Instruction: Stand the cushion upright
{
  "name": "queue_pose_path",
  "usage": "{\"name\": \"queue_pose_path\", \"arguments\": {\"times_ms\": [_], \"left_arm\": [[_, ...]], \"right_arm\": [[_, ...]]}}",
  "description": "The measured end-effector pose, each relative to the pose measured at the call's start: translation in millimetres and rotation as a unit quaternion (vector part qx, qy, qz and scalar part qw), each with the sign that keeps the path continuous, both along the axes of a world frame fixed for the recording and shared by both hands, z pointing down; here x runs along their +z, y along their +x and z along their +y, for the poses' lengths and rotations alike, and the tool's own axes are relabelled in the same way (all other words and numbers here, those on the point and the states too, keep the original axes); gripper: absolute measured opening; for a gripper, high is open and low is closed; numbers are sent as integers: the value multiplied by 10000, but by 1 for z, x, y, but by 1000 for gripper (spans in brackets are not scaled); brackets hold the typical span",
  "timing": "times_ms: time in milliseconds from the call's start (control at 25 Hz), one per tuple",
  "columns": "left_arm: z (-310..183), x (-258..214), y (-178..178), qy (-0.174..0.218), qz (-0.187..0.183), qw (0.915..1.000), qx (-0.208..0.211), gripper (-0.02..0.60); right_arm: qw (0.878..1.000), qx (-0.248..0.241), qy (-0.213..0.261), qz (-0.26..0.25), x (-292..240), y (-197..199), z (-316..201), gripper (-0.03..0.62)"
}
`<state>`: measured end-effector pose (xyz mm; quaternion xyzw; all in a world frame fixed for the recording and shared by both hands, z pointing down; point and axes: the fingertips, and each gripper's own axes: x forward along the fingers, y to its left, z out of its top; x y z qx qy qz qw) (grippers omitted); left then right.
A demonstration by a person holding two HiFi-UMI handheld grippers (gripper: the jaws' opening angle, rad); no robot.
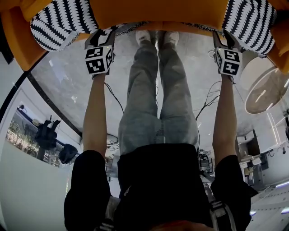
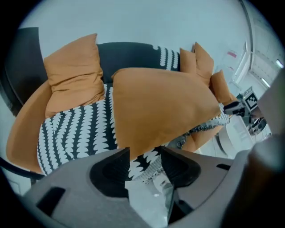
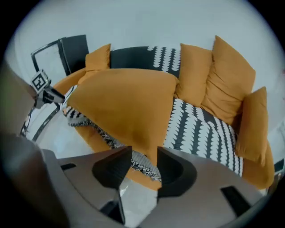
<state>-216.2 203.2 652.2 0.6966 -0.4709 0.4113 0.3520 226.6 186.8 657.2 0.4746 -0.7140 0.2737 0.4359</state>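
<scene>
A large orange cushion point(image 1: 158, 11) lies over the front of the sofa seat, its near edge toward me. In the left gripper view the cushion point(image 2: 164, 107) fills the middle, and its near corner dips between the jaws of my left gripper point(image 2: 144, 153), which stand apart. The right gripper point(image 3: 144, 153) is the same: its jaws are spread round the other near corner of the cushion point(image 3: 129, 104). From the head view the left gripper point(image 1: 104, 32) and the right gripper point(image 1: 224, 36) sit at the cushion's two front corners, both pointing steeply down.
The orange sofa carries a black-and-white patterned throw point(image 1: 63, 20) and several upright orange cushions point(image 3: 231, 75) at its back. My legs point(image 1: 158, 90) stand on the glossy grey floor before the sofa. A round white table point(image 1: 266, 90) is at the right.
</scene>
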Motion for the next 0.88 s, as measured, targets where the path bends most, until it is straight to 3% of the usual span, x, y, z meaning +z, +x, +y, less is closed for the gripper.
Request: {"name": "queue_pose_path", "arguments": {"times_ms": [200,360,600,880], "left_arm": [[4,26,-24,-400,-641,9968,273,202],[8,50,-37,-588,-1306,9841,1048,202],[-11,56,-36,-593,-1307,9842,1035,202],[-12,63,-51,-1000,-1311,9816,967,202]], "right_arm": [[9974,-579,-237,365,12,0,1,173],[9968,-516,-502,358,32,1,-1,178],[9959,-326,-624,570,44,7,-6,178],[9957,-15,-795,473,51,-11,-11,176]]}}
